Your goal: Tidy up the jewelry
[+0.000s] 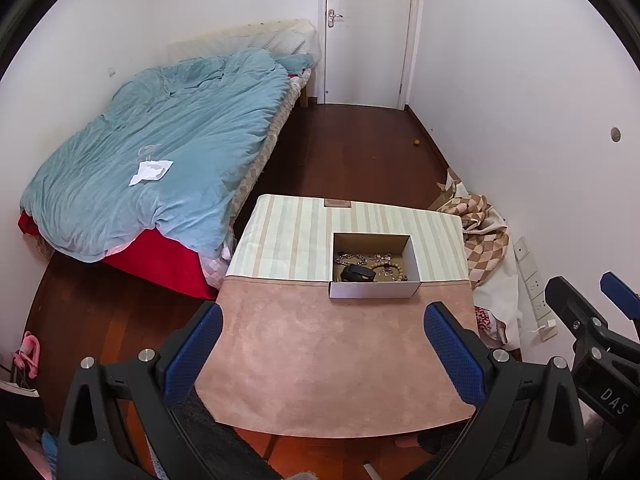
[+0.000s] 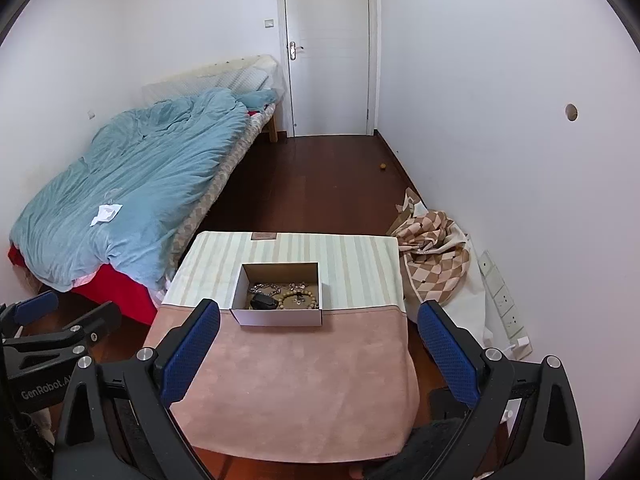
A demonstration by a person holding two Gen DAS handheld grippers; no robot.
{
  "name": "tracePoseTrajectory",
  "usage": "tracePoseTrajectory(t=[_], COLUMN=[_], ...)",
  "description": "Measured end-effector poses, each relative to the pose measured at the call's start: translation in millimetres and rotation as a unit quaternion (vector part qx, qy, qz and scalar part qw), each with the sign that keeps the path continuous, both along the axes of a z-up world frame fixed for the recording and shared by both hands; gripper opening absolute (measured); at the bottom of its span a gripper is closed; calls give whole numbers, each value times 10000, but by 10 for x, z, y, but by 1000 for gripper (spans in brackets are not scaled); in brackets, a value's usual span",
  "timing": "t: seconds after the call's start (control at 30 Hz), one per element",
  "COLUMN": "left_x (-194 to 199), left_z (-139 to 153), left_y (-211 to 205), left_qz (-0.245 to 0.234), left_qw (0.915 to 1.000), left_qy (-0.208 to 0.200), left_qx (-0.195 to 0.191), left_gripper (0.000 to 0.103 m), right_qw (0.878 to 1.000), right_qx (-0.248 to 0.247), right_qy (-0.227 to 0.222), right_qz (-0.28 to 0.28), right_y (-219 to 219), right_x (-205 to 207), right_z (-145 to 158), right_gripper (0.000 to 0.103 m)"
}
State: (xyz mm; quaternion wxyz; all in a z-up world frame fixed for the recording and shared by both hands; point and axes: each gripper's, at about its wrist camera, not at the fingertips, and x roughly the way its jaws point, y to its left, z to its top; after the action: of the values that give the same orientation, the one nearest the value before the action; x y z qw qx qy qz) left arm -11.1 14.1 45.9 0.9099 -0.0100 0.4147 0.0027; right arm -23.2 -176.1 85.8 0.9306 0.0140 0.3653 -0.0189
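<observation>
A small open cardboard box (image 1: 374, 289) (image 2: 280, 317) stands on the cloth-covered table (image 1: 320, 360) (image 2: 300, 380). Inside lie a silver chain (image 1: 354, 258) (image 2: 264, 289), a wooden bead bracelet (image 1: 390, 268) (image 2: 300, 300) and a black band-like item (image 1: 357, 274) (image 2: 264, 302). My left gripper (image 1: 326, 322) is open and empty, held above the near pink part of the table, short of the box. My right gripper (image 2: 320, 318) is open and empty, also above the near table, with the box between its fingertips in view. Each gripper shows at the edge of the other's view.
A bed with a blue duvet (image 1: 152, 152) (image 2: 128, 176) stands left of the table. A checked cloth heap (image 1: 480, 232) (image 2: 436, 256) lies on the floor at the right wall. A white door (image 1: 368, 28) (image 2: 328, 48) is at the far end.
</observation>
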Motion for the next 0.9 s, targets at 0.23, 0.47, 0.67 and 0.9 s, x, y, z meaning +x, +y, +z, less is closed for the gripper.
tracePoseTrajectory(t=[0.23,0.47,0.67,0.9], left_x=[137,470,736,915], left_z=[-6,-82,-158,-168], left_y=[-106,-154,-162,-203], left_qz=[74,156,117,99], left_qw=[9999,9995,9980,9972], left_qy=[92,257,614,733], left_qx=[54,110,57,121], left_gripper=[103,103,103,103], right_qw=[9999,9998,9992,9980], right_qx=[-33,-51,-31,-71], right_qy=[62,157,365,600], right_qz=[-87,-120,-186,-168], right_y=[-25,-91,-171,-194], right_x=[200,518,793,1003], right_z=[11,-35,-130,-181], right_gripper=[103,103,103,103])
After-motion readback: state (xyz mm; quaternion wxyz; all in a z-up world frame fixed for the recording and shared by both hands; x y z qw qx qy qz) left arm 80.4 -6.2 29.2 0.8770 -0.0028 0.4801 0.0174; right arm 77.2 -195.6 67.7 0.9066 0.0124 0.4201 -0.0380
